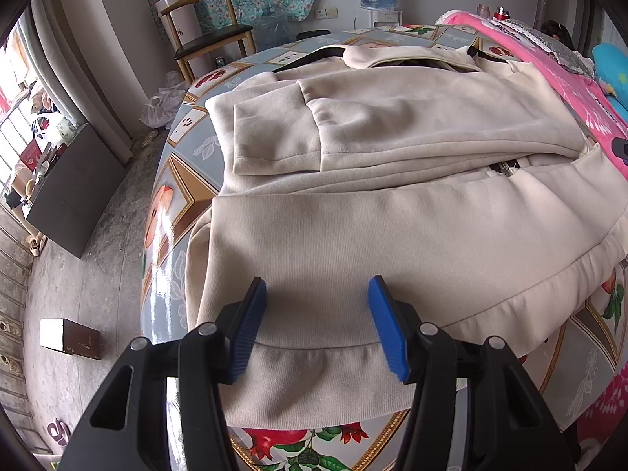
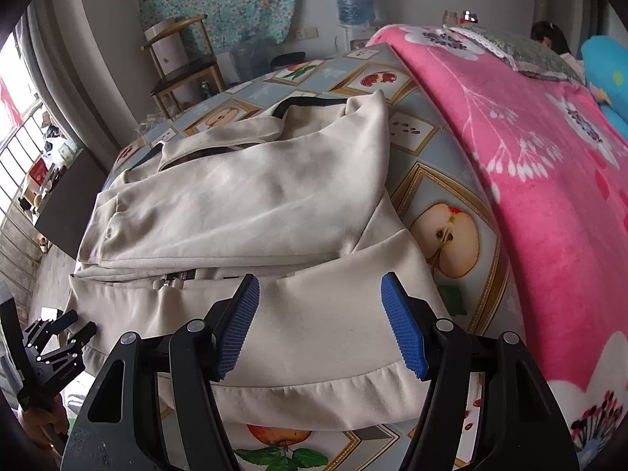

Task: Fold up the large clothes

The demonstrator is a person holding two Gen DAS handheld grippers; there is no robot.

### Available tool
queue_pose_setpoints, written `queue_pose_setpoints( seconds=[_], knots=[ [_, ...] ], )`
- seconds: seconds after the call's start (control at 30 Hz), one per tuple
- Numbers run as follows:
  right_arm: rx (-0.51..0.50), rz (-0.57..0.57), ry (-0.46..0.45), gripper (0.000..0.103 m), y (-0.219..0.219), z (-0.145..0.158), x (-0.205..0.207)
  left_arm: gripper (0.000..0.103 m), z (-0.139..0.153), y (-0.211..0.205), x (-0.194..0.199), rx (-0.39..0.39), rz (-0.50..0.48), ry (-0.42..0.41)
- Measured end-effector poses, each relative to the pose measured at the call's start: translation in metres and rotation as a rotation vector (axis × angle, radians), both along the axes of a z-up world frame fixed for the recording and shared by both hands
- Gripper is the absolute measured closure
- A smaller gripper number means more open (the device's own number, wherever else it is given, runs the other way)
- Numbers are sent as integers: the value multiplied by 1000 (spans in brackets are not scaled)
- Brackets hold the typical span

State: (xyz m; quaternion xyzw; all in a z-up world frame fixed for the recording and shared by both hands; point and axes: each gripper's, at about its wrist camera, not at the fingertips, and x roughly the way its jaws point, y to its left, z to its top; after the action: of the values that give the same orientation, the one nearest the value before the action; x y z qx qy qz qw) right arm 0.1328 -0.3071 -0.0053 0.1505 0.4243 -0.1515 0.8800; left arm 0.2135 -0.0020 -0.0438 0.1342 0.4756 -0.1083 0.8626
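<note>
Jaws apart on your left gripper (image 1: 317, 324), nothing between them; the beige jacket (image 1: 392, 216) lies on the surface (image 1: 184, 192), its hem directly below.

Right wrist view: your right gripper (image 2: 320, 324), jaws also apart and empty, sits over the hem's right end. Hem runs left-right between both.

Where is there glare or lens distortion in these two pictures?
Left wrist view: bright glare streaks on the glossy tablecloth beside the beige jacket, window blown out. Right wrist view: no strong glare, pink blanket bows outward. Both views have dark fisheye corners.
</note>
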Motion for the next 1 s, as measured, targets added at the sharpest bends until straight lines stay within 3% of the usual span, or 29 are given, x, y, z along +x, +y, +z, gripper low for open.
queue_pose_setpoints(
  seconds=[0.27,0.47,0.7,0.8,0.9,1.0],
  knots=[
    [-1,5,6,40,-2,-1,-1,50,0,0,0,1,0,0],
    [21,-26,9,40,-34,4,-5,50,0,0,0,2,0,-1],
    [103,-22,74,40,-69,-10,-5,50,1,0,-1,-1,2,-1],
    [68,-11,111,42,-67,-17,-1,50,1,0,0,-3,2,-3],
    [21,-6,150,55,-69,-25,5,50,1,0,-1,-2,-1,-3],
    [-12,7,171,79,-69,-33,10,50,0,1,-1,-1,-3,-4]
  ],
)
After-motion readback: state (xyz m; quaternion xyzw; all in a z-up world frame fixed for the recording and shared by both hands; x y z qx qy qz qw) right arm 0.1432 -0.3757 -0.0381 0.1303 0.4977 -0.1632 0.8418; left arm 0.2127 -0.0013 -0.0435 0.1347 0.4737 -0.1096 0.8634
